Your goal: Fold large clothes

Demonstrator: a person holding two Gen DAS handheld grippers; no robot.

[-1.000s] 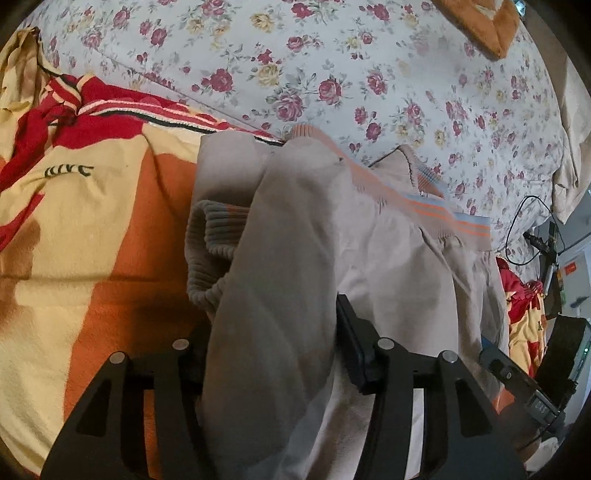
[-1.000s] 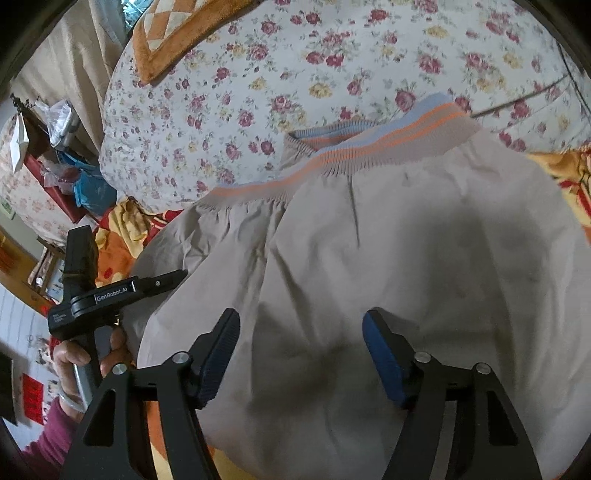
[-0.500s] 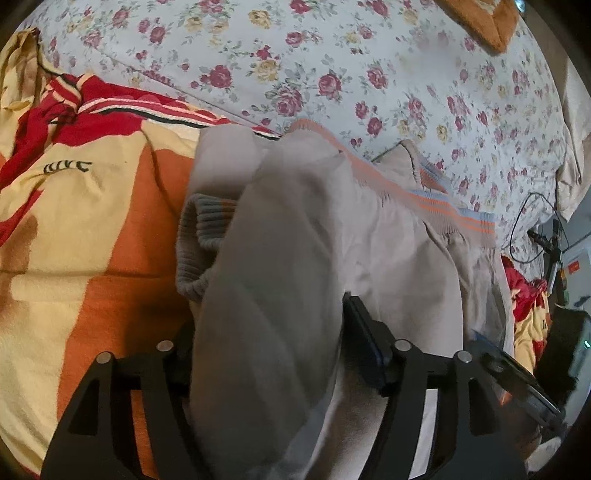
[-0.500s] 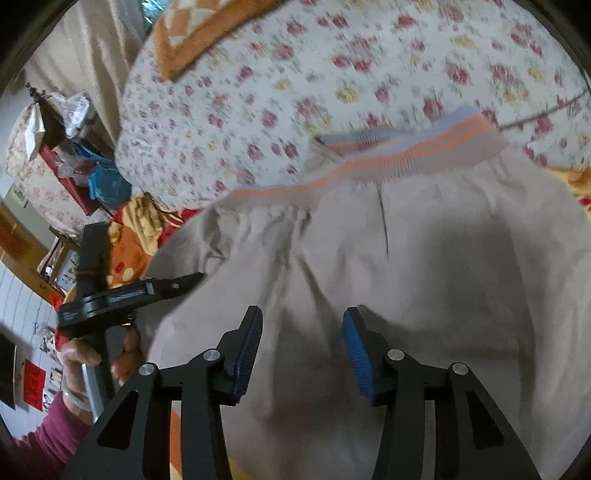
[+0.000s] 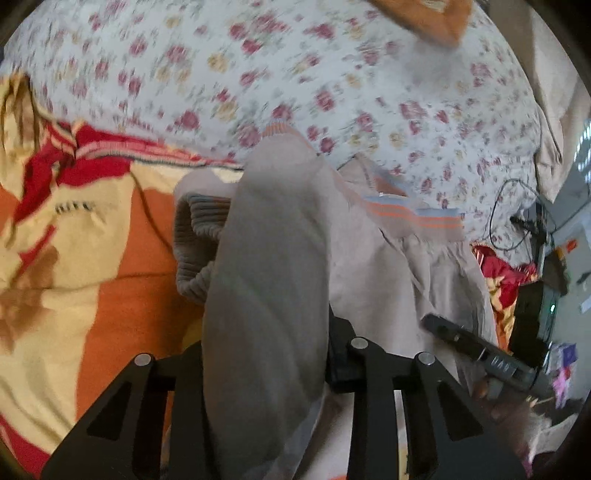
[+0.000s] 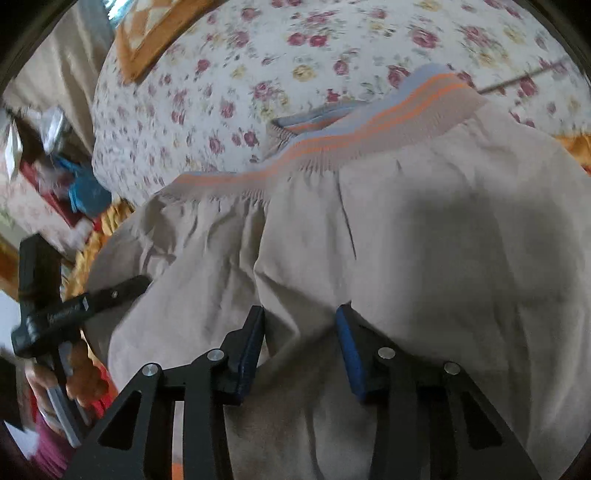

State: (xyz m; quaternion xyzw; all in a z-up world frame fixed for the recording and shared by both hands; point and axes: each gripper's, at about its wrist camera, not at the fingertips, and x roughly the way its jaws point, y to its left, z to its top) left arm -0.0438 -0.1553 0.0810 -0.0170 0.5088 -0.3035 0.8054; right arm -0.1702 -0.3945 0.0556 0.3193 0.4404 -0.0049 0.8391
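Observation:
Beige trousers point(image 5: 388, 266) with an orange and blue striped waistband point(image 6: 369, 129) lie spread on the bed. My left gripper point(image 5: 266, 332) has a thick fold of one trouser leg filling its jaws, which are closing on it. The ribbed cuff point(image 5: 195, 236) hangs just beyond. My right gripper point(image 6: 299, 332) sits low on the trousers point(image 6: 424, 240) below the waistband. Its jaws are closing, with a raised crease of cloth between the blue pads point(image 6: 347, 350), which still stand apart. Each gripper also shows in the other's view: the left gripper point(image 6: 74, 310) in a hand, the right gripper point(image 5: 480, 354).
A floral quilt point(image 5: 258, 55) covers the far side of the bed, with an orange cushion point(image 5: 424, 18) on it. An orange, yellow and red blanket point(image 5: 74, 258) lies under the trousers. A black cable point(image 5: 517, 206) and bedside clutter point(image 6: 81, 192) sit off the bed's edge.
The left gripper has risen with the trouser leg and its jaws have narrowed on the fold. The right gripper's jaws have drawn closer together over the cloth.

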